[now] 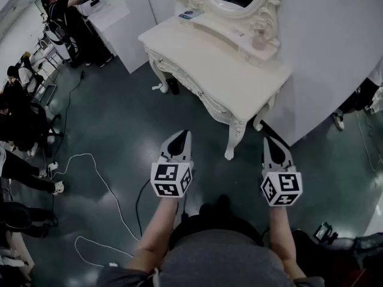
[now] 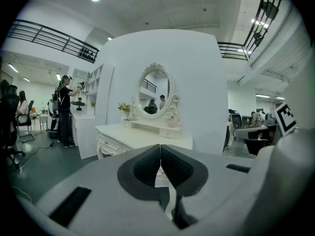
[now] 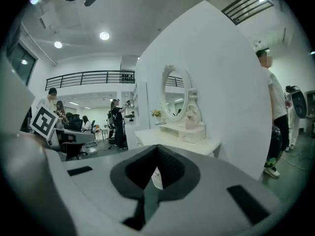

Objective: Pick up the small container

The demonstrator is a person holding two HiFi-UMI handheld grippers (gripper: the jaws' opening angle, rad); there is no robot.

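pinkish small container (image 1: 259, 40) on white vanity (image 1: 203, 70) looks blurry.

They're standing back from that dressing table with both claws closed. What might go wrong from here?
The left gripper and right gripper are both shut and empty, so they must open before reaching the container. It stands close by the mirror frame, so it looks easy to knock over. Cables lie on the floor nearby, a possible trip.
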